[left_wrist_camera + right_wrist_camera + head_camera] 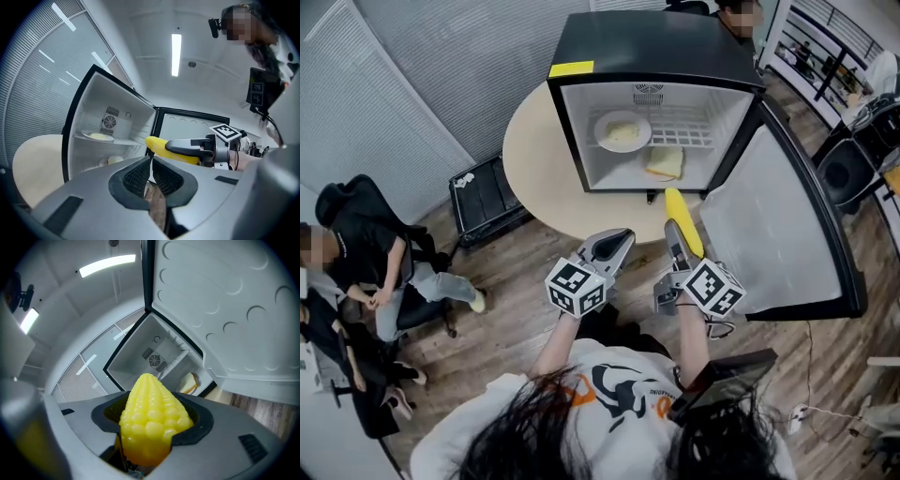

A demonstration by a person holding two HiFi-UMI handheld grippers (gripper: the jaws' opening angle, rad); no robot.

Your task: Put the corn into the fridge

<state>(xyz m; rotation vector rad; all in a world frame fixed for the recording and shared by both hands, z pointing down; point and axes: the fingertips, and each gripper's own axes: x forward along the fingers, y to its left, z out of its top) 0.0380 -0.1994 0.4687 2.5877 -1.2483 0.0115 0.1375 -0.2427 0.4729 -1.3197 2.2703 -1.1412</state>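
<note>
Outside the open fridge (656,47), the right claw (673,229) clamps the corn (681,210). The left claw (620,240) is closed, empty. Corn is not yet inside.

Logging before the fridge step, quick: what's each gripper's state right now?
Left gripper: closed, nothing between its jaws.
Right gripper: closed on the corn.

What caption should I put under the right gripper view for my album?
The right hand-held gripper holds a yellow corn cob pointed at the open fridge.
</note>
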